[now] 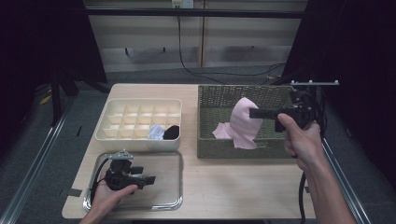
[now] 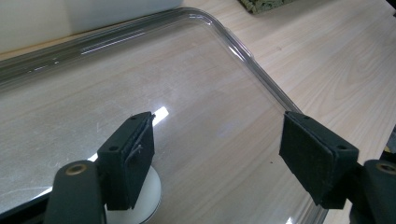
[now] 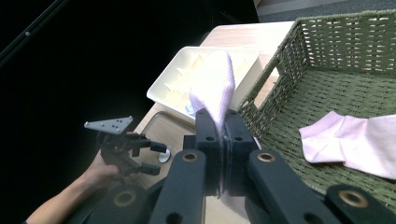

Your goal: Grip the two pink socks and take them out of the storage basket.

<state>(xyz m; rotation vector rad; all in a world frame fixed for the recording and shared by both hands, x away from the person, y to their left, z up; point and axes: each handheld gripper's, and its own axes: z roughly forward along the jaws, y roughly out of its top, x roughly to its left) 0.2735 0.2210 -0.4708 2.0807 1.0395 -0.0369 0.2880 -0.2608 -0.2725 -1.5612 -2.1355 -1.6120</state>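
While the left gripper [image 1: 150, 179] rests with jaws spread over the clear rectangular plastic tray [image 1: 168, 158] at the near counter edge, the right gripper [image 1: 252, 113] has its jaws pressed on a pale pink fabric sock [image 1: 243, 122], lifted above the green woven basket [image 1: 212, 100]. Step in hand, judged: carrying one sock out. Next move calls for travel toward the cream compartmented organiser box [image 1: 112, 105]. Count: two pink socks, one left in the basket [image 3: 348, 140]; two items in the organiser, one black [image 1: 172, 132], one whitish [image 1: 156, 133].
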